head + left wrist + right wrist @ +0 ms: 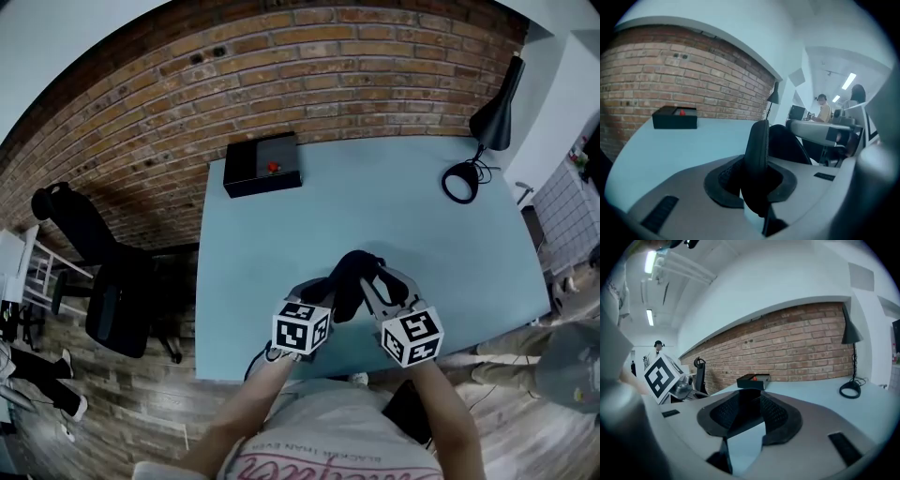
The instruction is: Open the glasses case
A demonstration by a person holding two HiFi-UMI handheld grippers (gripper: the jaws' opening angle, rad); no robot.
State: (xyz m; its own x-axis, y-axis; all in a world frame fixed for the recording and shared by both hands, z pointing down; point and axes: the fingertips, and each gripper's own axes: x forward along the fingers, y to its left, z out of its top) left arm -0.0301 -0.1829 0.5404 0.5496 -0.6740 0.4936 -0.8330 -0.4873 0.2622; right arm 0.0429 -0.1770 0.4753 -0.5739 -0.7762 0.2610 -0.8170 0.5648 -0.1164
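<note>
A black zip-up glasses case [352,277] hangs above the near edge of the pale blue table [375,197], between my two grippers. My left gripper [328,289] is shut on one shell of it. In the left gripper view the shell's zipped edge [758,145] stands upright between the pads of that gripper [757,187], and a second dark shell [790,145] spreads away to the right. My right gripper [377,281] has its jaws set wide; a black panel of the case [746,404] fills the gap in that gripper [747,417] and touches both pads.
A black box with a red button [263,164] sits at the table's far left corner. A black desk lamp [495,112] and its ring base [460,181] stand at the far right. An office chair [103,281] stands left of the table. A brick wall runs behind.
</note>
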